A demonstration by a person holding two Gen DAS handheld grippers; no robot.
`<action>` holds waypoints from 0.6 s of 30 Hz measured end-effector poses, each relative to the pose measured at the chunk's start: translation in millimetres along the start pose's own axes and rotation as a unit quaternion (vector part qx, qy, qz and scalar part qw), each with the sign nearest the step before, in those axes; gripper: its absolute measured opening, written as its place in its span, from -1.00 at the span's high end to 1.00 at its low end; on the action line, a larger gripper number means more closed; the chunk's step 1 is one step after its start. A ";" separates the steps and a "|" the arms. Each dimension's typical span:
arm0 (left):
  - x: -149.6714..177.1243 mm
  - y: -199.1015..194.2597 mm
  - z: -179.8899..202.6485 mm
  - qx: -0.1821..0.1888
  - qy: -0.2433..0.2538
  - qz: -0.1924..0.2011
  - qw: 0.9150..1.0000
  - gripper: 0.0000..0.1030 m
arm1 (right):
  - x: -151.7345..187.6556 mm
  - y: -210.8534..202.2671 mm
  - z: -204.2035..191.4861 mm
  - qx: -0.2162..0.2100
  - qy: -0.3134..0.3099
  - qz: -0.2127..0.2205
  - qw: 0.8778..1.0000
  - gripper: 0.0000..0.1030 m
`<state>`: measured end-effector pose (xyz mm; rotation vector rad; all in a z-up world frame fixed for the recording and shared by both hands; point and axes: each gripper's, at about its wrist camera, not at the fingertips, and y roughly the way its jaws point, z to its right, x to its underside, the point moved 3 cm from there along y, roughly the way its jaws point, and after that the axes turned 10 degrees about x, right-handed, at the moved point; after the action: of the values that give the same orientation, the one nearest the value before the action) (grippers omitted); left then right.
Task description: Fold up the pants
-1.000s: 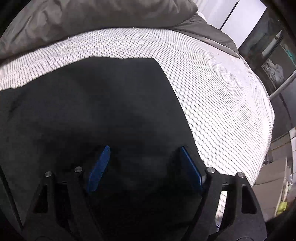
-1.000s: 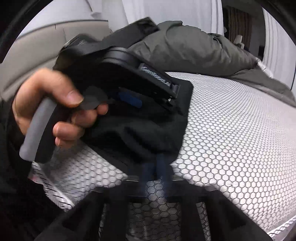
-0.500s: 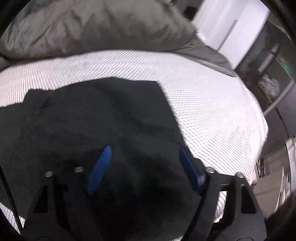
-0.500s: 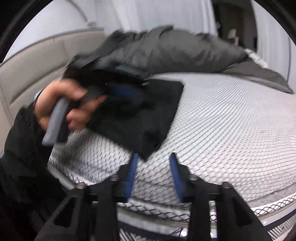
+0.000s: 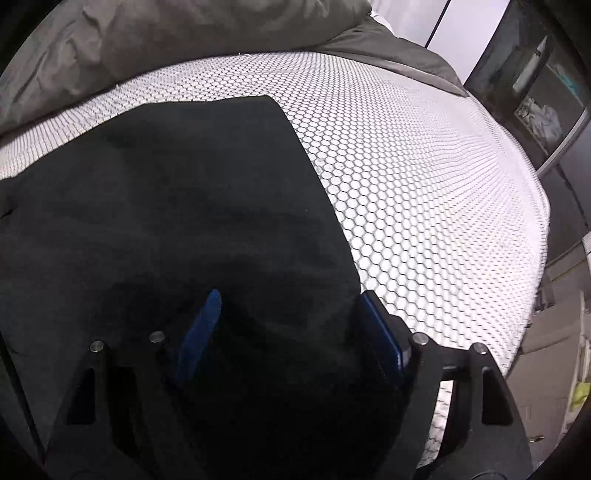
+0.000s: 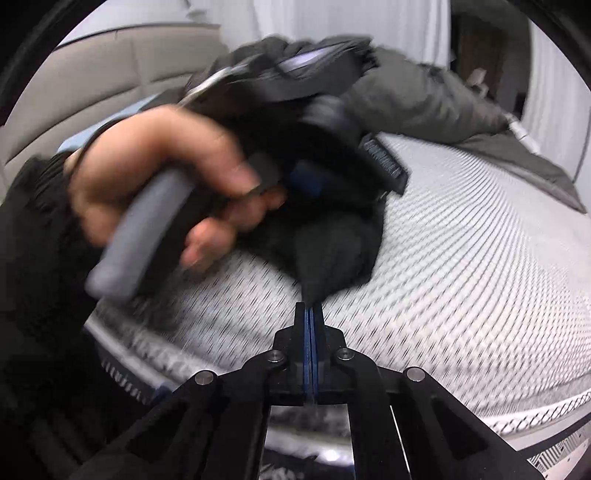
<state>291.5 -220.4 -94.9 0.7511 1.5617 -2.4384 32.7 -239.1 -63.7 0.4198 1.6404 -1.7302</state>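
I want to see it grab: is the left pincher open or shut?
Open: the left gripper has its blue pads wide apart over the black pants.

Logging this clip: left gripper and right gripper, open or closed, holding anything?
Left gripper: open over the black pants, not clamping them.
Right gripper: closed, pinching a corner of the pants.

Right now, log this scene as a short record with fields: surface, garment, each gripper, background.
surface: white mattress with a hexagon mesh cover
garment: black pants lying on the mattress, one corner drawn toward the mattress's near edge
left gripper: open, jaws wide apart over the pants, held in a hand
right gripper: jaws have just closed; shut on a corner of the pants
background: grey duvet bunched at the far side; padded headboard behind
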 end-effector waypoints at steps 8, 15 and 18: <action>16.7 -71.8 -6.6 0.025 -0.017 0.055 0.998 -0.46 | 9.1 -38.1 39.0 -0.025 0.057 0.045 0.997 -0.02; 82.1 -95.7 12.6 0.030 0.030 0.088 0.995 -0.46 | -7.0 -31.2 95.8 -0.033 0.162 0.068 0.984 -0.45; 109.2 -76.3 23.0 -0.010 0.057 0.058 0.997 -0.46 | -24.3 -11.5 111.1 -0.062 0.201 0.062 0.976 -0.45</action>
<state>160.5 -191.6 -78.5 0.9653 1.5317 -2.3327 67.5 -340.2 -23.3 0.8366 1.9437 -1.5073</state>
